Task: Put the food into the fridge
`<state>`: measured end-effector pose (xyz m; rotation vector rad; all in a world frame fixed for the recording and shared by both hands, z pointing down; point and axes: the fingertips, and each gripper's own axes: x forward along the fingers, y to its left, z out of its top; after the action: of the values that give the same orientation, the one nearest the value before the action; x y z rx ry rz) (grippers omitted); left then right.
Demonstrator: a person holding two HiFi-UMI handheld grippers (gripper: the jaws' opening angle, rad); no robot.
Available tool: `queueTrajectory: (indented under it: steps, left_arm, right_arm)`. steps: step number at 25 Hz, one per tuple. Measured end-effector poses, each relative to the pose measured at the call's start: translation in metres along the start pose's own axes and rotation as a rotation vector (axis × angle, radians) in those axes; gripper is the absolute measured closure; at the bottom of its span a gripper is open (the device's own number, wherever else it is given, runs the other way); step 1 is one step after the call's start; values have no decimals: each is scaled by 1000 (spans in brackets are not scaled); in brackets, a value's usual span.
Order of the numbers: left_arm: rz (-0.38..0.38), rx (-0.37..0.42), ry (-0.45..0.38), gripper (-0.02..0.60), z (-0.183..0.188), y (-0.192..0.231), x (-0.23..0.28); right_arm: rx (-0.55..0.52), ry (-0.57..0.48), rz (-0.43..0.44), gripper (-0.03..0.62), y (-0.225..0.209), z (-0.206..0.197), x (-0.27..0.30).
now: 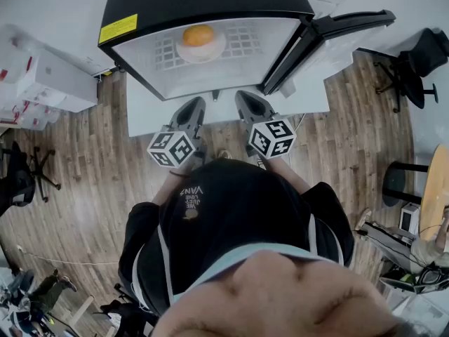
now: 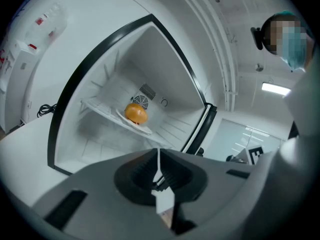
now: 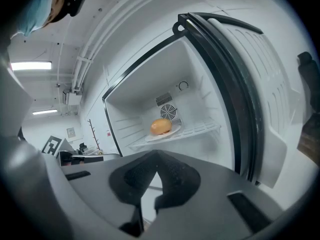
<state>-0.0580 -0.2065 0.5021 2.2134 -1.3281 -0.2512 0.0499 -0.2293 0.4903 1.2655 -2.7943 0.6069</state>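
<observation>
Left gripper [image 1: 198,105] clenched, jaws together on nothing; right gripper [image 1: 243,98] likewise clenched and empty. Both side by side, pointing at open fridge [image 1: 140,9], near its opening. Round orange food [image 1: 198,34] sits on white plate [image 1: 212,50] on wire shelf [image 1: 247,41] inside, apart from both grippers. Fridge door [image 1: 337,30] swung open on right. Fridge stands on white surface [image 1: 144,114], wood floor [image 1: 91,181] around

Wood floor [image 1: 91,177], black office chair [image 1: 419,56], stacked white boxes [image 1: 50,79].
</observation>
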Motion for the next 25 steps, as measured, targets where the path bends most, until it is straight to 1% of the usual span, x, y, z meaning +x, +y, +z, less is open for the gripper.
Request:
queueTrajectory:
  steps: [5,17,25]
  left_arm:
    - [-12,4,-7,554,3,-1,-4]
    - [-36,29,22,554,6,6,-34]
    - [-52,26,32,554,1,8,-53]
  right_arm:
    - [-16,-5,-5,582,5,1,0]
    - [-18,-20,-54,582,34,-7,-6]
    - [-17,-27,-87,582,48,-16,-17]
